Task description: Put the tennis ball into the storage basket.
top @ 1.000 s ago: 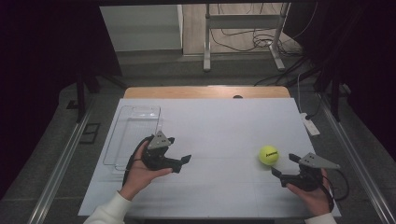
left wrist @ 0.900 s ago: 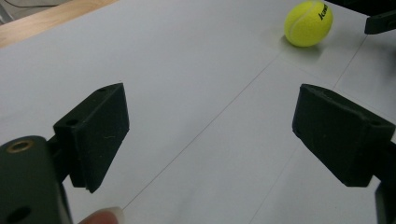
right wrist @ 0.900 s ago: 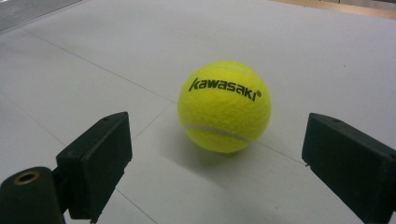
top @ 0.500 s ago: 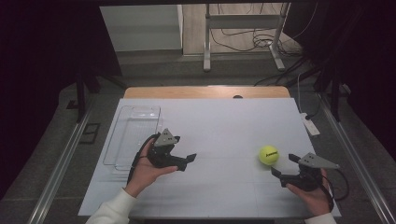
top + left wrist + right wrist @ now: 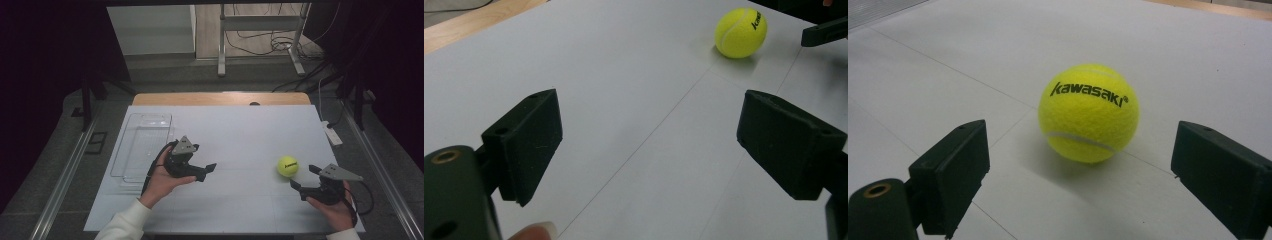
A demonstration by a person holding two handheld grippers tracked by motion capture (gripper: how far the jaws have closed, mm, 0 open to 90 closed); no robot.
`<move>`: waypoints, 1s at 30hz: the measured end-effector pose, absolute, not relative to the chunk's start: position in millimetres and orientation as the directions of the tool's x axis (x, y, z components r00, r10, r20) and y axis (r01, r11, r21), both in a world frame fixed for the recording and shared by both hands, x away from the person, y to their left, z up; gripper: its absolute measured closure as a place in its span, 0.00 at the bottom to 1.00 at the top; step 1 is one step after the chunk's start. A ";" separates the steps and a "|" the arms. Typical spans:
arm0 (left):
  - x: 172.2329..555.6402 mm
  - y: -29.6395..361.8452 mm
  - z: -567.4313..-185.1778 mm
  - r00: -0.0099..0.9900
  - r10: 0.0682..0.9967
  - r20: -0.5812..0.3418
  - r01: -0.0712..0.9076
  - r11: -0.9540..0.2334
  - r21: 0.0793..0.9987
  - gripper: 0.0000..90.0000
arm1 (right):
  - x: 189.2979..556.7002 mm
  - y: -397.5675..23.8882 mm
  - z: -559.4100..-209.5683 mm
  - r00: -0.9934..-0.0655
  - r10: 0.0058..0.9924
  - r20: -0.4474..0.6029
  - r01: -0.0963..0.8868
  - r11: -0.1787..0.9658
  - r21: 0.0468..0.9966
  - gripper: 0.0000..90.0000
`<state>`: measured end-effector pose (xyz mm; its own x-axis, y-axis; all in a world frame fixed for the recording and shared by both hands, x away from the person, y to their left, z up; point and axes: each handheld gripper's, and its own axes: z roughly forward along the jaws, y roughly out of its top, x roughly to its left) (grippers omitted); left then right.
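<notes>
A yellow tennis ball [image 5: 287, 166] printed "kawasaki" rests on the white table top at the right. My right gripper [image 5: 303, 177] is open just near-right of it, held low by a hand. In the right gripper view the ball [image 5: 1089, 112] sits a little ahead of the wide-apart jaws of that gripper [image 5: 1083, 152], touching neither. My left gripper [image 5: 206, 172] is open near the table's middle left, pointing right. In the left gripper view its jaws [image 5: 649, 135] hold nothing, and the ball [image 5: 740, 32] lies far ahead beside a jaw of the right gripper [image 5: 824, 31].
A clear plastic tray [image 5: 142, 145] lies on the table's left side, just left of the left hand. The white table top [image 5: 240, 135] ends at a wooden strip [image 5: 220, 98] at the back. A white power strip [image 5: 332, 134] lies off the right edge.
My left gripper has moved to the right, away from the tray and toward the table's middle. The right gripper and the ball have stayed in place.
</notes>
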<state>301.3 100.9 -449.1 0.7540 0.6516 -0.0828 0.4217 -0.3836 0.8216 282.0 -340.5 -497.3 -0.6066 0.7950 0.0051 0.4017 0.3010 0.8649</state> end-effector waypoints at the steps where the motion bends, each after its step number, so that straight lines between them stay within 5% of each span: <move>1: 301.7 99.8 -449.0 0.754 0.651 -0.086 0.423 -0.382 0.821 0.14 | 282.0 -340.7 -497.4 -0.605 0.796 0.004 0.403 0.303 0.864 0.10; 30: 317.0 69.3 -445.3 0.797 0.594 -0.104 0.405 -0.399 0.823 0.13 | 282.4 -340.9 -498.6 -0.609 0.793 0.011 0.412 0.305 0.859 0.10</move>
